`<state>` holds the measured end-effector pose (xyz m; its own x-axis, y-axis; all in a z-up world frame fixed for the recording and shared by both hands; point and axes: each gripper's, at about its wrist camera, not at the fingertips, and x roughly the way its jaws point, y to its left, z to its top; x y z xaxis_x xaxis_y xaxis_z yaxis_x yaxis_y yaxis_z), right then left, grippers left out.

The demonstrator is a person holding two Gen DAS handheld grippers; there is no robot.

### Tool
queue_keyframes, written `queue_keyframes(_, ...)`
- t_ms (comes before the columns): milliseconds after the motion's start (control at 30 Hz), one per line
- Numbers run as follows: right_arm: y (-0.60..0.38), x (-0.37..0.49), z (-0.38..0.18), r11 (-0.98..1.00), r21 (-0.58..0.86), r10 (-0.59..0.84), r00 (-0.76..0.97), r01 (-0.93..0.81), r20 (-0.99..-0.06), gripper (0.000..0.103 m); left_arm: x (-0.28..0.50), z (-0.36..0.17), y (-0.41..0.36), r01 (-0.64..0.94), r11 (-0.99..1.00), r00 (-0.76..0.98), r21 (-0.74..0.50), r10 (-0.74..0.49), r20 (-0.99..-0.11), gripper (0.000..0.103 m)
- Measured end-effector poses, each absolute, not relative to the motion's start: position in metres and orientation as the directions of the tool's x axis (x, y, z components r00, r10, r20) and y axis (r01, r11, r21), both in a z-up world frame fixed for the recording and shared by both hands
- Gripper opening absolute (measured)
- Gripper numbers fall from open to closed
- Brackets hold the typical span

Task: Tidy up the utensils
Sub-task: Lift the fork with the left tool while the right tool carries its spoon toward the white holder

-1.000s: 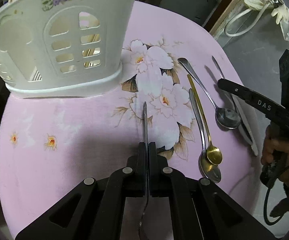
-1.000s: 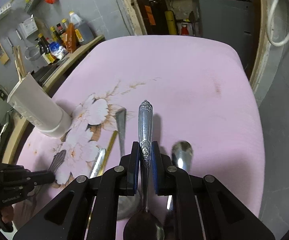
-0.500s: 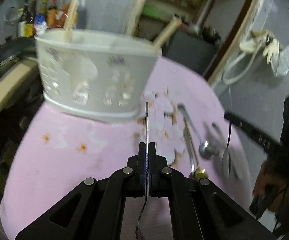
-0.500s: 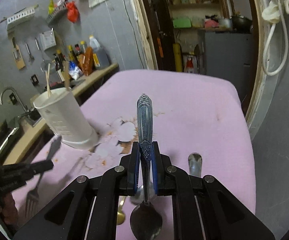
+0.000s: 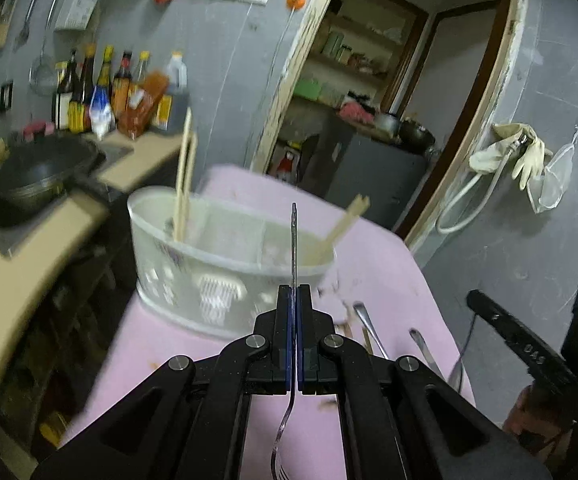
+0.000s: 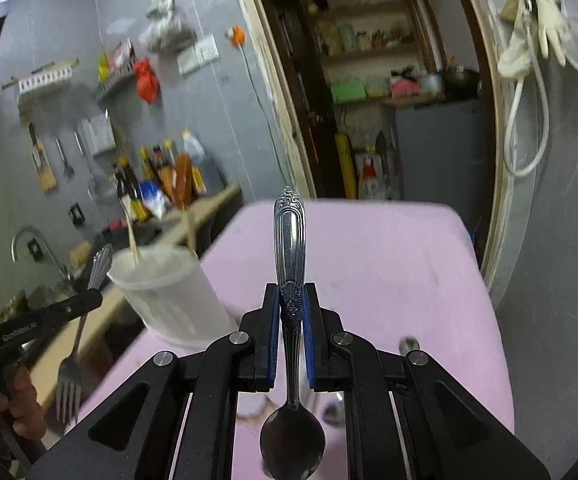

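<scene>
Utensils first: I have a fork (image 5: 293, 248) clamped edge-on in my left tool (image 5: 293, 300), handle pointing ahead and tines hanging back beneath it. It is thin, stiff steel, light but slick, so I judge the flat shank is the right place to pinch it. Ahead of that tool and slightly left stands the white caddy (image 5: 209, 276) on the pink-covered desk (image 5: 389, 264); wooden chopsticks (image 5: 183, 184) lean in its left section and another wooden piece sticks out on the right (the middle is too blurred to tell what it holds). To the right of the tool, more cutlery handles (image 5: 369, 326) lie on the cloth. My right tool (image 6: 291, 312) is closed on an ornate spoon (image 6: 289, 248), gripped low on the handle with the bowl drooping back toward me; it looks heavier than the fork, rigid and smooth. The caddy sits ahead-left of that tool, apart from it.
</scene>
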<state>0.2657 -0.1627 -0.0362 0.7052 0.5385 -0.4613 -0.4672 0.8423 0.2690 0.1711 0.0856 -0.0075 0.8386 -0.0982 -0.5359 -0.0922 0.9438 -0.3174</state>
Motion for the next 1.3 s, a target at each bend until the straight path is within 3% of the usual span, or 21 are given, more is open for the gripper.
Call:
queue_keyframes(267, -0.124, 0.265, 0.012, 0.817, 0.297, 0.57, 0.769, -0.494, -0.289, 0.008, 0.192, 0.036, 0.148, -0.057, 0.929, 0.905, -0.365, -0.107, -0.413, 0.0)
queue_keyframes(567, -0.063, 0.284, 0.042, 0.771, 0.316, 0.607, 0.789, -0.553, -0.098, 0.008, 0.236, 0.051, 0.215, -0.104, 0.901, 0.96, -0.42, -0.019, -0.278, 0.0)
queue_keyframes(1000, -0.015, 0.307, -0.004, 0.762, 0.237, 0.636, 0.766, -0.603, -0.093, 0.008, 0.278, 0.009, 0.249, -0.185, 0.876, 0.975, -0.447, 0.105, -0.197, 0.0)
queue_keyframes(1300, 0.009, 0.3, -0.037, 0.757, 0.167, 0.652, 0.748, -0.632, -0.125, 0.008, 0.273, -0.019, 0.23, -0.235, 0.897, 0.968, -0.374, 0.18, -0.176, 0.0)
